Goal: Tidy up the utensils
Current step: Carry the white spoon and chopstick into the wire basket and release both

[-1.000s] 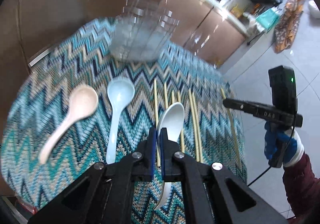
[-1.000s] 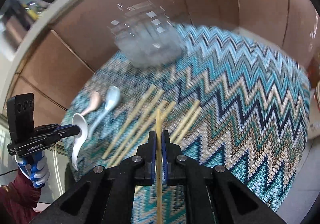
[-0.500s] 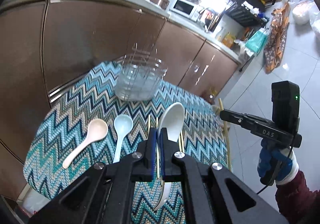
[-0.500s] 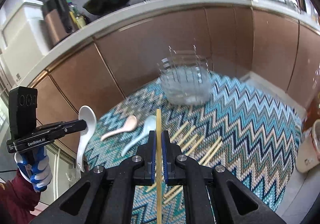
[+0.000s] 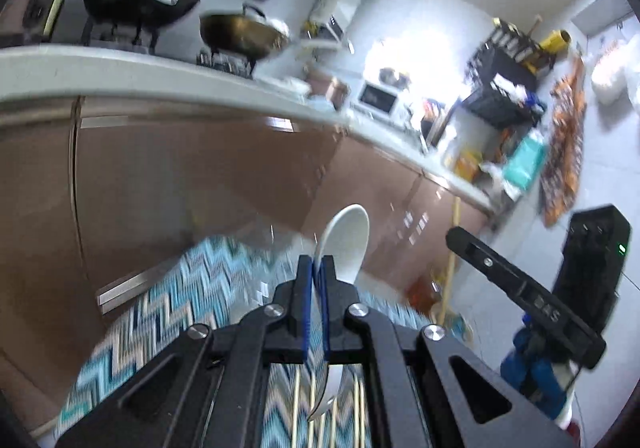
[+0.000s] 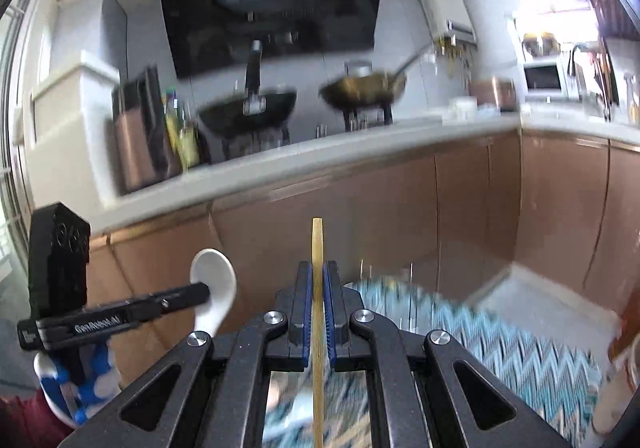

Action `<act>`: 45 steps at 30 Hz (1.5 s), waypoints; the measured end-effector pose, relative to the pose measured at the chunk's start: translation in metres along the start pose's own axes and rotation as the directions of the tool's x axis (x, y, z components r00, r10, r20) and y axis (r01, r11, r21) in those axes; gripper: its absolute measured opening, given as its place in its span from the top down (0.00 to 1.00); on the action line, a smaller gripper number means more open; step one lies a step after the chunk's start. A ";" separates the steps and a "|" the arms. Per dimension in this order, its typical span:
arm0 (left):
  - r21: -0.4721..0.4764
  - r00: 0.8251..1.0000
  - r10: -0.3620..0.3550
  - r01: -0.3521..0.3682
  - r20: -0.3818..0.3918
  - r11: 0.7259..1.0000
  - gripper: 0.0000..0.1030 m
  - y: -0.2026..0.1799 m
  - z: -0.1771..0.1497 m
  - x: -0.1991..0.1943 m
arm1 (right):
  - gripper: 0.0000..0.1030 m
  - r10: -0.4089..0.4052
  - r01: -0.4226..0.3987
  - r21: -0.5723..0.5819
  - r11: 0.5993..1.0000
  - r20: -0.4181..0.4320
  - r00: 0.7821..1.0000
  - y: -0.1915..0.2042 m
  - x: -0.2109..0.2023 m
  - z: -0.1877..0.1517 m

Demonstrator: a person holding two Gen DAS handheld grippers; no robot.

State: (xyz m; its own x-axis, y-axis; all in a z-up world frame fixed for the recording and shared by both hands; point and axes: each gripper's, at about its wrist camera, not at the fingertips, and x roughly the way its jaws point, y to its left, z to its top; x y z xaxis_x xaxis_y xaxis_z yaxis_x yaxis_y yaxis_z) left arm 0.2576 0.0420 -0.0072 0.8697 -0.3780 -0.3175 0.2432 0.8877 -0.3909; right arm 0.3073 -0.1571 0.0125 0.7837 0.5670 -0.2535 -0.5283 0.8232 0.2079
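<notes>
Two utensils are up in the air, and much around them is smeared by blur. The left claw (image 5: 316, 268) is clenched on a white spoon (image 5: 345, 244): its bowl stands above the blue pads, tilted slightly right, while the handle runs down between the pads and shows again below, curved and glossy; the stretch between is covered by the claw's black frame. The right claw (image 6: 317, 274) is clamped on a single pale wooden chopstick (image 6: 317, 244), upright, its squared tip rising above the pads and its lower end cut off by the bottom edge of the picture. In the left wrist view more chopsticks (image 5: 298, 408) lie on the zigzag cloth (image 5: 168, 308) covering the counter, seen only as thin pale lines through the frame's opening; how many cannot be told. The cloth itself is streaked in both views, and in the right wrist view faint glints above it mark something clear, too blurred to make out. A gloved hand (image 6: 86, 388) with a dark red sleeve grips the left claw's handle at the lower left of that view. Behind, a black wok (image 6: 248, 113) and a brass-coloured wok (image 6: 362, 89) sit on the kitchen worktop, also softened by blur.
</notes>
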 end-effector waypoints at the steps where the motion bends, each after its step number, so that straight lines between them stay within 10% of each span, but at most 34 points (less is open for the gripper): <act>1: -0.006 1.000 0.006 -0.006 0.027 1.000 0.97 0.000 0.006 0.007 | 0.94 -0.005 0.005 -0.006 1.000 0.048 0.999 -0.004 0.007 0.008; 12: -0.035 0.958 0.199 -0.196 0.209 0.980 0.97 0.010 0.031 0.124 | 0.94 -0.090 0.108 -0.047 0.993 0.293 0.952 -0.049 0.085 0.021; 30: -0.047 0.899 0.362 -0.362 0.247 0.931 0.96 0.024 -0.044 0.200 | 0.93 -0.195 0.201 -0.013 0.980 0.191 0.962 -0.091 0.142 -0.049; 45: -0.045 0.923 0.339 -0.336 0.184 0.941 0.71 0.028 -0.061 0.169 | 0.78 -0.242 0.246 -0.038 0.969 0.090 0.966 -0.071 0.104 -0.059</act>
State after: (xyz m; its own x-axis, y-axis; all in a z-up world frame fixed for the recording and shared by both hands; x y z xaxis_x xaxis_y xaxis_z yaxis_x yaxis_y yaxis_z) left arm 0.3850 -0.0134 -0.1248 0.9639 0.0004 -0.2661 -0.0832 0.9504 -0.2998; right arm 0.4073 -0.1552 -0.0849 0.9143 0.3460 -0.2105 -0.3311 0.9379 0.1034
